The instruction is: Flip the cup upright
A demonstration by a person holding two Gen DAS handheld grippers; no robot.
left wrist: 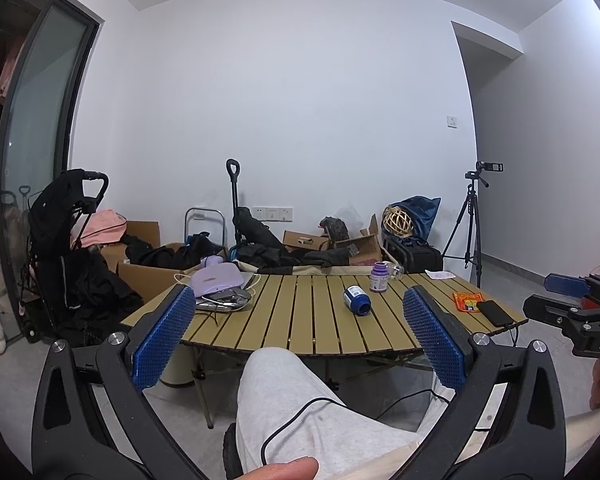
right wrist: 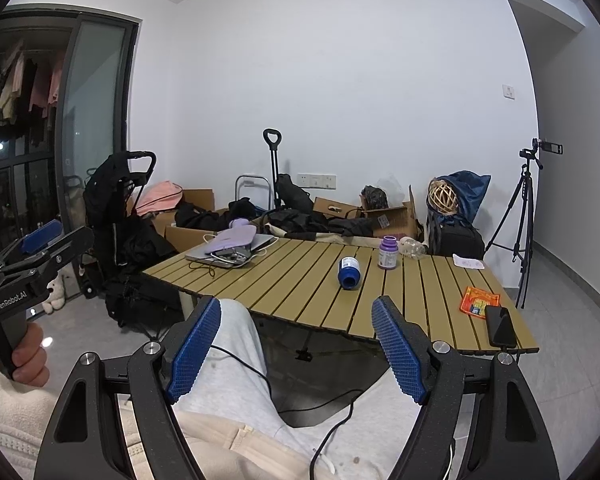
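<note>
A dark blue cup (left wrist: 356,299) with a white label lies on its side near the middle of the slatted table (left wrist: 300,320), its open mouth facing me; it also shows in the right wrist view (right wrist: 349,272). My left gripper (left wrist: 298,312) is open and empty, held back over my lap, short of the table's near edge. My right gripper (right wrist: 296,322) is open and empty too, also back from the table. Each gripper shows at the edge of the other's view, the right one (left wrist: 568,285) and the left one (right wrist: 40,236).
A purple jar (left wrist: 379,277) stands upright behind the cup, beside a clear bottle (right wrist: 414,246) lying down. A laptop with a lilac pouch (left wrist: 216,280) sits far left. An orange packet (left wrist: 467,301) and a black phone (right wrist: 500,326) lie at the right. A tripod (right wrist: 524,220) stands right.
</note>
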